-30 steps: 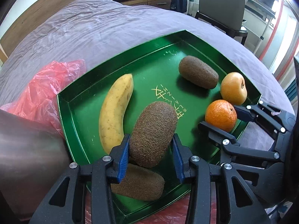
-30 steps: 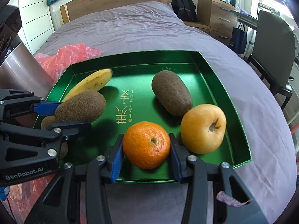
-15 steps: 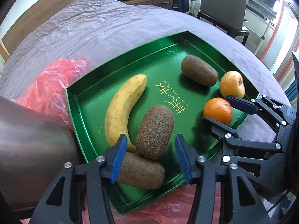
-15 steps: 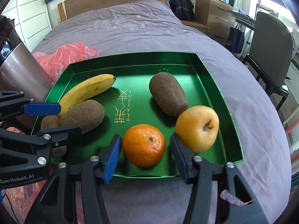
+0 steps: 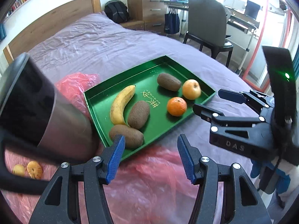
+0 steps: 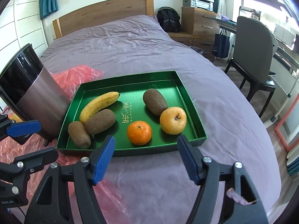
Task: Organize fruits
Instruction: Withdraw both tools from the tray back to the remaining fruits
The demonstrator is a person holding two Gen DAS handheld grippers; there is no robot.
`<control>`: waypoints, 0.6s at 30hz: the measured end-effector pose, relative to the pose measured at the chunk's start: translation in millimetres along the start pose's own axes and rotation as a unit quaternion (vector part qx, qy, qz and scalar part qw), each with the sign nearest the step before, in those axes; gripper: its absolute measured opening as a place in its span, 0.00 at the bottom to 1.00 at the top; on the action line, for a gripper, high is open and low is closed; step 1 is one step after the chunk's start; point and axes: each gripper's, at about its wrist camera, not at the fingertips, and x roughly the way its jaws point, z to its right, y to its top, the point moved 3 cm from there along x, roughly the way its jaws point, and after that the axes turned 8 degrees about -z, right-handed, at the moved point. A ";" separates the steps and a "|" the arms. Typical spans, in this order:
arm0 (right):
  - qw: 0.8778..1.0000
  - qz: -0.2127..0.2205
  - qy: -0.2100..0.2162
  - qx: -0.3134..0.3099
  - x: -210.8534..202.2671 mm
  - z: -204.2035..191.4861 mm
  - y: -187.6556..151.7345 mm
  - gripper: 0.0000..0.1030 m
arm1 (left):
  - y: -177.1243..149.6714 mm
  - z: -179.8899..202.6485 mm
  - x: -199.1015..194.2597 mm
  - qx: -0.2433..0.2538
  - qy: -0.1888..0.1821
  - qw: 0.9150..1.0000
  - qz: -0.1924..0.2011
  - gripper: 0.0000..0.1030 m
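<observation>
Green lacquered metal, that tray (image 6: 188, 100), sitting on the purple bedspread (image 6: 130, 43) with the fruit laid out in it. At about nine o'clock in the tray a banana (image 6: 99, 104) curves beside two kiwis, one leaning on it (image 6: 100, 121) and the other at the near-left corner (image 6: 79, 134). A third kiwi (image 6: 155, 101) lies toward one o'clock, touching a yellow apple (image 6: 173, 120) at three, and an orange (image 6: 139, 133) sits alone at five, near the front wall.

Both tools hang short of the tray and carry nothing. The right gripper (image 6: 145, 158) has its blue pads spread wide, framing the orange from outside the front rim. The left gripper (image 5: 149, 156) is equally splayed over the red plastic bag (image 5: 149, 186), its left pad just in front of the corner kiwi (image 5: 127, 135).

To my eye the sorting inside the tray looks close to done, and two small yellowish fruits (image 5: 28, 169) at eight o'clock in the left view, near the steel bin (image 5: 46, 112), may be next. If so, I'd keep the jaws wide until they straddle one fruit, come down from above rather than ploughing through the slippery bag, and close gently, since it looks soft. Mind the bin wall close by.
</observation>
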 end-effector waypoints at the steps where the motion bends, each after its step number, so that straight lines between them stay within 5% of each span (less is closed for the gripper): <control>1: 1.000 0.003 0.002 0.005 -7.4 -0.6 -4.2 0.75 | -6.8 1.3 -6.4 0.002 0.001 1.000 0.005 0.51; 6: 0.999 0.017 0.023 0.036 -39.9 -5.6 -28.6 0.86 | -48.1 -1.5 -39.2 0.000 0.011 1.000 0.023 0.51; 18: 0.998 0.022 0.052 0.030 -83.6 -56.3 -80.6 0.87 | -134.2 -61.1 -92.3 -0.077 0.051 0.996 0.015 0.55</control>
